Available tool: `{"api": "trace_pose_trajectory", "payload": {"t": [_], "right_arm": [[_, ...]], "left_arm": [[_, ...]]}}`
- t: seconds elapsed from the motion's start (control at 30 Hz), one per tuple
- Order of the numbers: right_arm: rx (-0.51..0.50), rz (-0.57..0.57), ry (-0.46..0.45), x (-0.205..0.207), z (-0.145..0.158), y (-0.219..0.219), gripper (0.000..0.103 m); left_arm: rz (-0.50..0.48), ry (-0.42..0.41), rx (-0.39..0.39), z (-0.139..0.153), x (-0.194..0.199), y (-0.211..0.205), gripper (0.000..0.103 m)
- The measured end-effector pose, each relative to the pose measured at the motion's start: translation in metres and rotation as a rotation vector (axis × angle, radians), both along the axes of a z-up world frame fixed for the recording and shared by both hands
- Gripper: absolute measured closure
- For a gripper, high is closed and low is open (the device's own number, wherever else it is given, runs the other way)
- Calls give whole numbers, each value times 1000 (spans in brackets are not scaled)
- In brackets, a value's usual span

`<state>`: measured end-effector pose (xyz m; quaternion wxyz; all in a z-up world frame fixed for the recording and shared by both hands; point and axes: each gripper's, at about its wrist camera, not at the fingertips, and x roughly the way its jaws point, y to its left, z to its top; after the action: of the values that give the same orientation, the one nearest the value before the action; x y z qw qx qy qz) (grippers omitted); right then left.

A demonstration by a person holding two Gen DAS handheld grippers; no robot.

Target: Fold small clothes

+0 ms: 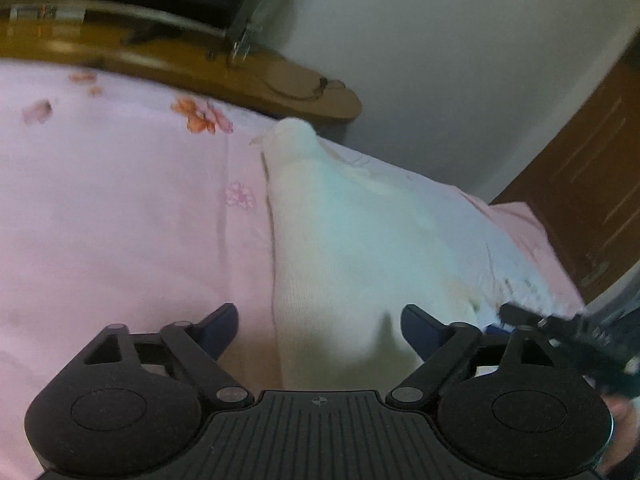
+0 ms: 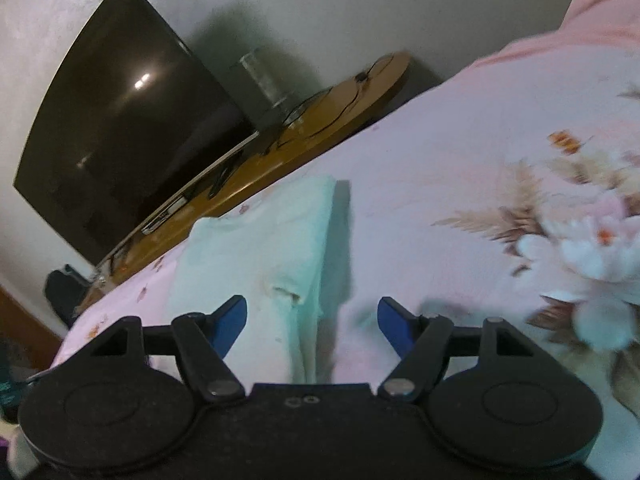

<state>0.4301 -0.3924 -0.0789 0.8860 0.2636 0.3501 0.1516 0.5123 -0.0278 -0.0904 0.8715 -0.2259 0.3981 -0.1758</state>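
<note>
Left wrist: both claws, left claw [image 1: 320,326] and right claw [image 2: 312,322], apart over unlabelled white garment [image 1: 360,240].

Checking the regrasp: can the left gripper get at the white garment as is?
Probably yes. The left gripper stands open with the white garment lying right between and ahead of its fingers on the pink sheet. Nothing covers the cloth; the right gripper sits off to the side.

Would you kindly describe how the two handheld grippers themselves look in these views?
The left gripper and right gripper match: matte black bodies, a round housing on each side, angled black link arms with silver pivot pins, and blue fingertips. The left's ribbed centre plate bears a small crosshair mark.
</note>
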Motion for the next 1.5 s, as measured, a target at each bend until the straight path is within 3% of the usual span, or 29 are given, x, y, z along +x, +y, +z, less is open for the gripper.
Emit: {"api": "trace_pose_trajectory", "payload": {"t": [0.13,0.27,0.4,0.47,0.5,0.6,0.77,0.9,0.97,1.0,1.17,1.23,1.5], "right_arm": [[43,45,52,22,-16,8,31],[33,83,48,33,-22,18,31],[-5,122,52,42,-18,34,31],[-44,155,50,44,-15,43,36],[-52,178,57,44,-14,46,41],[-45,207,76,43,-14,42,46],[59,233,102,56,-20,26,45],[116,252,108,60,-24,18,45],[145,232,97,64,-27,21,49],[134,220,85,65,-28,23,53],[81,184,36,56,-27,29,64],[70,177,31,55,-23,31,67],[24,195,-32,48,8,42,70]], "left_arm": [[5,34,-75,-15,18,3,15],[8,32,-120,-22,28,4,15],[-22,25,-54,-19,35,-6,16],[-62,33,-13,-13,36,-10,34],[-80,52,-34,-13,37,-9,40],[-84,59,-67,-17,40,-5,40],[-58,85,-193,-27,47,9,40],[-61,76,-230,-34,50,9,40],[-50,71,-224,-34,54,6,41],[-42,67,-204,-34,55,5,50],[-43,32,-111,-24,51,-9,60],[-35,31,-123,-21,52,-7,65],[-54,-11,-152,7,44,4,68]]}}
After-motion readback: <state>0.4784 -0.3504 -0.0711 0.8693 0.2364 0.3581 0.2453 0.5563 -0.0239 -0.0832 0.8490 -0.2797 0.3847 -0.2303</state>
